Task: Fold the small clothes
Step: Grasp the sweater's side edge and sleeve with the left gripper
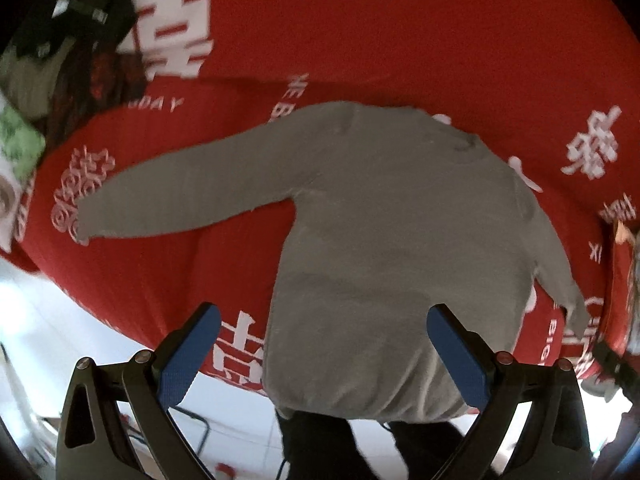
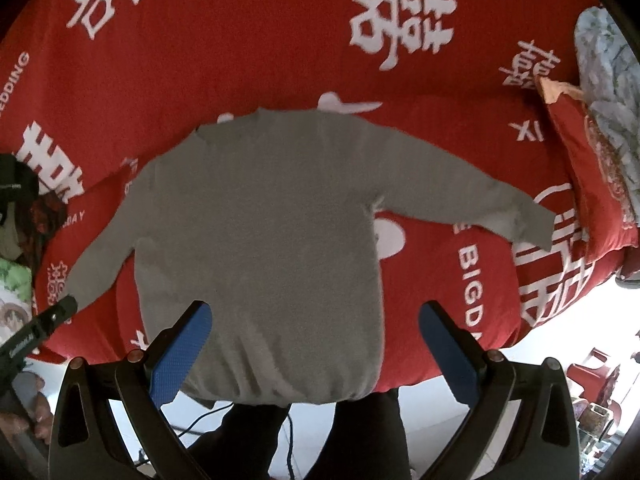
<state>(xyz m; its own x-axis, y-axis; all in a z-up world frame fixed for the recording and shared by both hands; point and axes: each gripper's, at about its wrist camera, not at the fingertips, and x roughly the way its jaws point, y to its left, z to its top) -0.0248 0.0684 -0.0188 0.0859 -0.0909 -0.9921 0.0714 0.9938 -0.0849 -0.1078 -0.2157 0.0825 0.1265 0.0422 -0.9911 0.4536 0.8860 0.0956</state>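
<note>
A grey long-sleeved sweater lies flat on a red bedspread, both sleeves spread out, hem hanging slightly over the near bed edge. My left gripper is open and empty, hovering above the hem's left part, its blue pads wide apart. The sweater also shows in the right wrist view. My right gripper is open and empty above the hem, and holds nothing. The left gripper's tip shows at the left sleeve cuff in the right wrist view.
The red bedspread bears large white characters. Dark and patterned items lie at the far left. A floral pillow and a red cushion sit at the right. White floor and black cables lie below the bed edge.
</note>
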